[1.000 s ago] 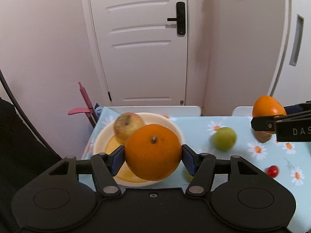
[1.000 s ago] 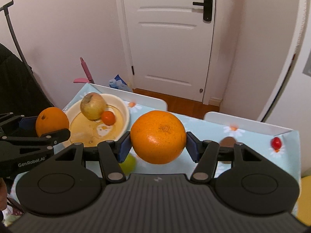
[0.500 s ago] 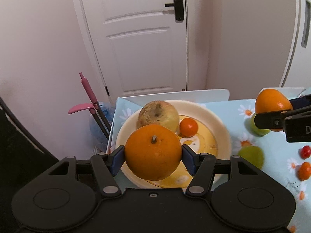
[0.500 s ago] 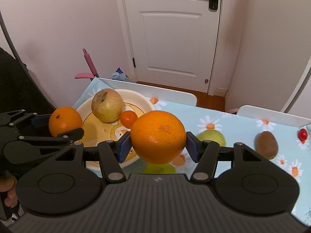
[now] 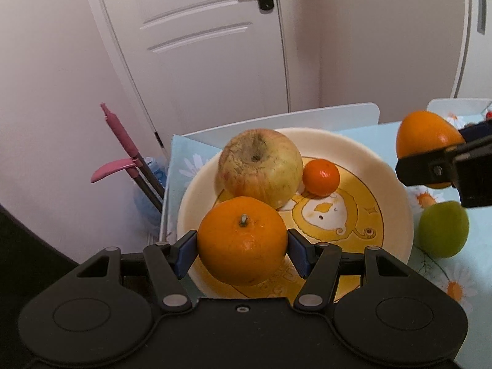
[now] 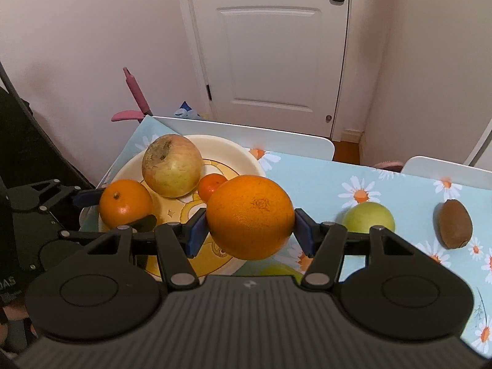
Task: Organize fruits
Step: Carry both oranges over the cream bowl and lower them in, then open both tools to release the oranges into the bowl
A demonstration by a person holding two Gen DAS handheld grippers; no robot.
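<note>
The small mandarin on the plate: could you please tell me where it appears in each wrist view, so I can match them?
Left wrist view: the small mandarin lies on the plate, right of the apple, upper centre.
Right wrist view: the mandarin is left of centre, partly hidden behind the right gripper's orange.
Shared landmark: the apple, touching the mandarin.

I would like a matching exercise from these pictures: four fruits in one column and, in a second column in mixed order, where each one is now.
Fruits:
1. apple
2. kiwi
3. orange with a stem stub
4. orange without a stem

Places:
A. gripped in the right tongs
B. lying in the plate
C. gripped in the left tongs
D. lying on the flowered tablecloth

Pairs: 1-B, 2-D, 3-C, 4-A
</note>
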